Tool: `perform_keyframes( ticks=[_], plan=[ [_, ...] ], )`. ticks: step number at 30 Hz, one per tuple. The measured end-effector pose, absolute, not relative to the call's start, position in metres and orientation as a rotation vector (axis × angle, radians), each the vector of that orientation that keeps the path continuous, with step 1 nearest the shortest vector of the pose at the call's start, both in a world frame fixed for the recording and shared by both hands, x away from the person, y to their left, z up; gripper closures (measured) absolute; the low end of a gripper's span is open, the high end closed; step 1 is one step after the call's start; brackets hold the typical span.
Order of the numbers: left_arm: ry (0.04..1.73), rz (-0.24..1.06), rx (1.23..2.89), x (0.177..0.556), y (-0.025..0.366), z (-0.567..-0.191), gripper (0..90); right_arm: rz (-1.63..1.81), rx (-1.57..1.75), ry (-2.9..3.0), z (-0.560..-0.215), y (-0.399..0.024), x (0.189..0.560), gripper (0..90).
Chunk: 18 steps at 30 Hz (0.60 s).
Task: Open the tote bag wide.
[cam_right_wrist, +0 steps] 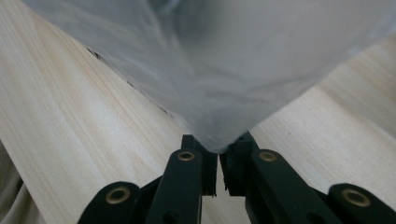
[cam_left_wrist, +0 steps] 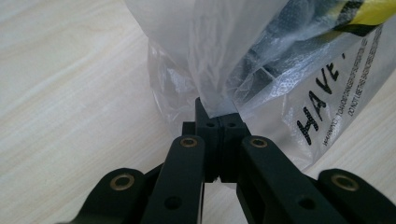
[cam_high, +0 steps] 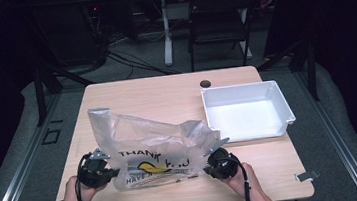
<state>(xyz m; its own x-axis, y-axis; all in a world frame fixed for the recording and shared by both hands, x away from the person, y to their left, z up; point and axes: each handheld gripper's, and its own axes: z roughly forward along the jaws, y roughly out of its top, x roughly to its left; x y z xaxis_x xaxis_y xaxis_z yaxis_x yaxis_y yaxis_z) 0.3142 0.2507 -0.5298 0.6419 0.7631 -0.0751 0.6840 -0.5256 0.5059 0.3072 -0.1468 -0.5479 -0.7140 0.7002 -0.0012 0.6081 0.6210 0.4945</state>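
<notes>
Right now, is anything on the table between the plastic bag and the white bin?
Nothing visible. The bag, pinched at its sides by the left gripper and right gripper, lies just left of the bin, with bare table between them. A dark hole sits behind the bin, off that path.

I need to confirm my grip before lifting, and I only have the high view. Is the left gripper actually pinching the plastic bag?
Observer: Yes. In the left gripper view the left gripper has its jaws shut on a gathered fold of the plastic bag.
Operator: And the right one?
Observer: The right gripper is shut on a bunched corner of the film, just above the table.
Operator: Can you read anything near the left grip?
Observer: Black letters "HAVE" sit just beside the jaws.
</notes>
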Motion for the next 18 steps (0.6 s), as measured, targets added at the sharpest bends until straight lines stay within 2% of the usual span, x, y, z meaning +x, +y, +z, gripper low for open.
perform_keyframes(
  ticks=[2,6,9,11,12,16,18],
  plan=[
    [1.124,0.204,2.445,0.317,0.252,-0.534,90.0,0.720,1.161,2.653,-0.555,-0.145,0.308,86.9],
    [1.134,0.207,2.431,0.318,0.253,-0.536,89.9,0.788,1.206,2.717,-0.558,-0.149,0.310,84.8],
    [1.151,0.209,2.381,0.316,0.254,-0.532,89.8,0.819,1.155,2.720,-0.548,-0.151,0.307,76.0],
    [1.122,0.221,2.420,0.316,0.257,-0.529,88.9,0.883,1.116,2.708,-0.538,-0.153,0.302,65.3],
    [1.145,0.208,2.376,0.315,0.256,-0.529,87.8,0.908,1.103,2.709,-0.535,-0.154,0.301,61.8],
    [1.142,0.184,2.349,0.314,0.260,-0.523,75.2,0.973,1.015,2.683,-0.514,-0.154,0.288,43.7],
    [1.148,0.180,2.343,0.313,0.261,-0.521,62.4,1.012,0.969,2.659,-0.502,-0.155,0.281,39.4]
  ],
)
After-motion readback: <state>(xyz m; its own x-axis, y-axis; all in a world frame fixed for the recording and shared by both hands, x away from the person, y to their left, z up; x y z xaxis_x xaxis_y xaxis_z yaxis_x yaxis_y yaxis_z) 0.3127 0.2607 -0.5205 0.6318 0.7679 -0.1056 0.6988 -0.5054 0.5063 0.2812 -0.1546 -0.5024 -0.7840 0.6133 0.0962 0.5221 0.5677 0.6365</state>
